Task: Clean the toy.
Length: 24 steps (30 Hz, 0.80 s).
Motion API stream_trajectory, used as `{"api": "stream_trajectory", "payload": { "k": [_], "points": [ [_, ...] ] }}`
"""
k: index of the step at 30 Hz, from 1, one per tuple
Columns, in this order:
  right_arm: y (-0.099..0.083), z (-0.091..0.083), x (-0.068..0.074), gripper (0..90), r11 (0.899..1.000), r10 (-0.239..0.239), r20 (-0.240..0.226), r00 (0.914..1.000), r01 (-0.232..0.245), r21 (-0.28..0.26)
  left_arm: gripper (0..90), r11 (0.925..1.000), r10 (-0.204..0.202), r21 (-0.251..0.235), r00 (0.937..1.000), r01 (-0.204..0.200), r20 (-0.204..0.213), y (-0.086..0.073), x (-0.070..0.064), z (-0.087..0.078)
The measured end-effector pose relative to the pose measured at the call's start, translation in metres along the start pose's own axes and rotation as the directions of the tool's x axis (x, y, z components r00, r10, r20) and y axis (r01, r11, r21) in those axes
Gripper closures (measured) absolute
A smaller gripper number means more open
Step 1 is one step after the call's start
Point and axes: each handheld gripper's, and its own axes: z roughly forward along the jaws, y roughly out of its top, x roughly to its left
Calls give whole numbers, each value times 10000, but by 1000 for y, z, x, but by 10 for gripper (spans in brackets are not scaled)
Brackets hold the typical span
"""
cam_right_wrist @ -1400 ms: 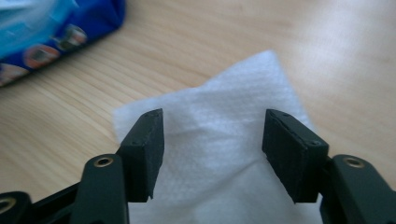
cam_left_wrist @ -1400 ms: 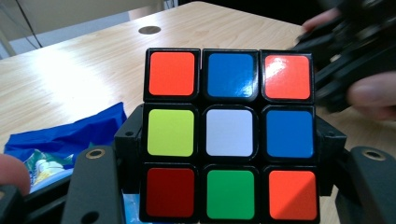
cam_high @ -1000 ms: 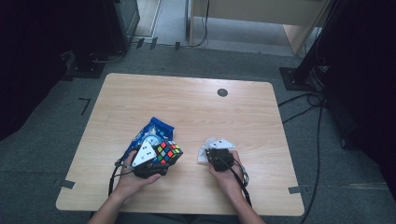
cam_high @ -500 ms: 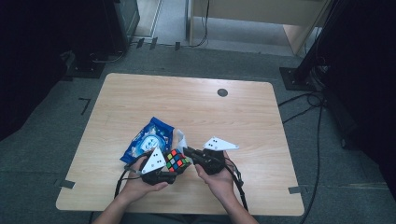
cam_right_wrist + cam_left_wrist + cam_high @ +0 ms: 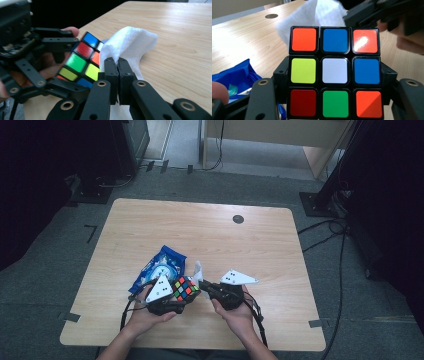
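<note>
My left gripper is shut on a Rubik's cube near the table's front edge; its jaws clamp the cube's two sides. The left gripper view shows one cube face close up, white centre with orange, blue, yellow, red and green stickers. My right gripper is shut on a white wipe. The right gripper view has the wipe rising from the closed jaws and lying against the cube. The wipe also rises behind the cube's top in the left gripper view.
A blue wipe packet lies on the wooden table just behind the left hand. A round dark grommet sits near the table's far edge. Cables and dark equipment stand on the floor around the table.
The right gripper moved left from the table's right-centre and brought the wipe up against the cube. The left gripper carried the cube slightly rightward, off the blue packet.
</note>
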Motion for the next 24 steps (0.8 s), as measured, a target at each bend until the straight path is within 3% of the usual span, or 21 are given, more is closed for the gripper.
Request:
{"api": "stream_trajectory", "payload": {
  "k": [6,9,11,15,19,24],
  "points": [
    [4,4,5,894,9990,-420,555,9976,427,-108,340,9997,258,32,9993,-259,279,2,-10,4],
    [7,2,9,894,9992,-237,221,9995,244,-304,340,9996,248,140,9992,-252,318,2,-12,7],
    [10,-1,16,894,9975,-445,-128,9989,437,-556,340,9995,256,173,9992,-262,311,1,-12,8],
    [14,-6,24,894,9950,-696,-339,9970,670,-734,340,9997,210,95,9996,-212,189,2,-8,5],
    [10,-7,20,893,9964,-651,-300,9974,633,-563,340,10000,54,-16,10000,-54,20,3,-1,-2],
    [0,-3,3,894,9997,3,68,10000,-2,-244,340,9999,-9,-137,10000,9,-1,5,1,-5]
  ]
}}
